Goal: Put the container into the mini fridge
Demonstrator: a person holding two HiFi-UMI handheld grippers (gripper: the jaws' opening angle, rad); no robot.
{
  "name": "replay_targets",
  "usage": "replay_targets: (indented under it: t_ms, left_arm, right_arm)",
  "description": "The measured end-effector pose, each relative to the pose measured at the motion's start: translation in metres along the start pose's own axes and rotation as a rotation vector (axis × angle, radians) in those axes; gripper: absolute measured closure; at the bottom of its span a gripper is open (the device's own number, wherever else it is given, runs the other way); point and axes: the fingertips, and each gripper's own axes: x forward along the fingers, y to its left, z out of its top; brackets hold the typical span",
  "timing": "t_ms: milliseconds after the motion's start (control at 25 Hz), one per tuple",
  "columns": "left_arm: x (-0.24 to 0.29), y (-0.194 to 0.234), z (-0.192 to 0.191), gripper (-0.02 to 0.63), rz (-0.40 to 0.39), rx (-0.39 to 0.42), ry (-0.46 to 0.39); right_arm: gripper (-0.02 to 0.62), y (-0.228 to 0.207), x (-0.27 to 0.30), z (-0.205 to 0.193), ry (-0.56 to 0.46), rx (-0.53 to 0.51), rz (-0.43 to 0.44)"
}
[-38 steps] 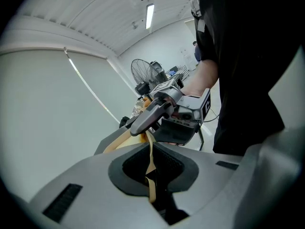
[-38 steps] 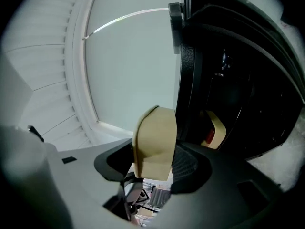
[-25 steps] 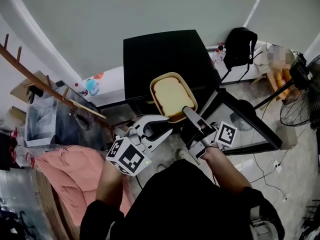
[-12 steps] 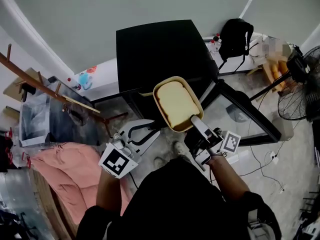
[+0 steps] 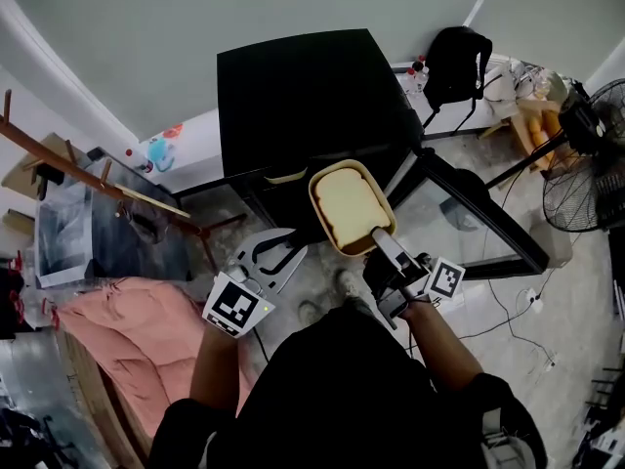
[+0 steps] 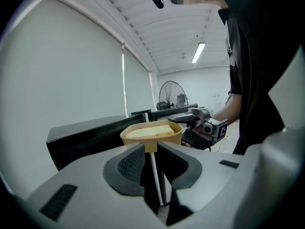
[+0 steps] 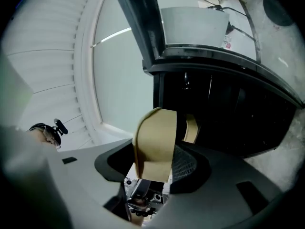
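A tan container (image 5: 352,206) with a pale yellow lid hangs level in front of the black mini fridge (image 5: 303,86), just below its top edge. My right gripper (image 5: 377,234) is shut on the container's near rim; in the right gripper view the tan container wall (image 7: 155,142) sits between the pads, with the dark fridge interior (image 7: 228,113) behind. The fridge's glass door (image 5: 469,225) stands open to the right. My left gripper (image 5: 269,254) is lower left of the container, empty, its jaws a narrow gap apart. The left gripper view shows the container (image 6: 151,131) and right gripper (image 6: 193,120) ahead.
A wooden rack (image 5: 88,169) and a pink cloth (image 5: 127,325) lie to the left. A fan (image 5: 591,179), a black backpack (image 5: 459,62) and floor cables (image 5: 508,311) are on the right. Bottles (image 5: 161,149) stand by the wall.
The right gripper has lowered the container from above the fridge top to the front of its opening. The left gripper has sunk and rolled, staying empty.
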Motion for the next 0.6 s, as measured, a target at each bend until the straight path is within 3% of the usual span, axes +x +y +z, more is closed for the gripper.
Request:
replay_targets:
  t_ms: [600]
  left_arm:
    - [0.042,-0.008,-0.027,0.515,-0.023,-0.103,0.061]
  right_arm:
    - [0.370,-0.084,0.021,0.035,-0.060,-0.011,-0.175]
